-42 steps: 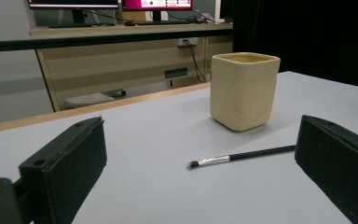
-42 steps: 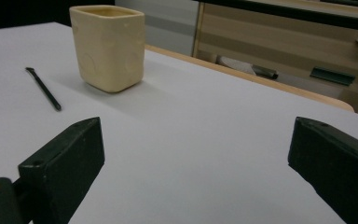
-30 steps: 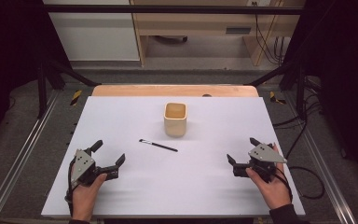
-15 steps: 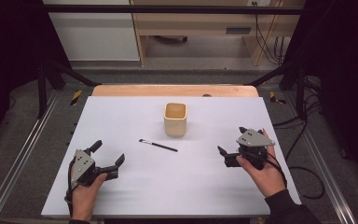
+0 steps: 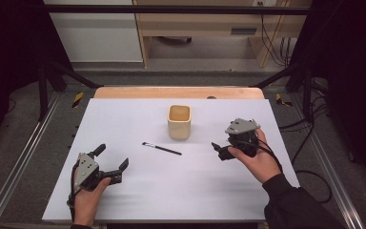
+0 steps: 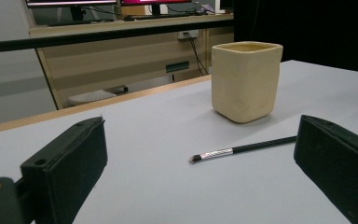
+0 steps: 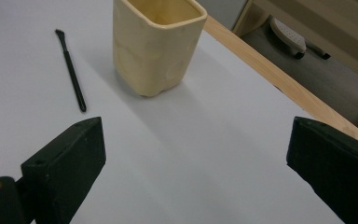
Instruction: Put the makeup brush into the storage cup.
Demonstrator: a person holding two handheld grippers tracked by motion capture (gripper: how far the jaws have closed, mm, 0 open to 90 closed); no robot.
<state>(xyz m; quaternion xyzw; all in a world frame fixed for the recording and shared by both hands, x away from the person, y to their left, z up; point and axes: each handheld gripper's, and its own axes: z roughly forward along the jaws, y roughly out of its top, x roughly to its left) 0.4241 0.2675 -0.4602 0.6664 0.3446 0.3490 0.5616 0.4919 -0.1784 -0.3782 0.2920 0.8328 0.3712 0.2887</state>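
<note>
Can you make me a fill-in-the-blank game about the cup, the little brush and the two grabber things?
1. The brush lies flat on the white ____.
2. The cream cup stands upright with ____ inside it.
3. The left hand-held gripper has its jaws ____.
4. The right hand-held gripper is nearer the ____ than the brush.

Missing words: table; nothing; open; cup

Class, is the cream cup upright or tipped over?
Upright: the cup stands on its base on the table, open mouth facing up.
</note>
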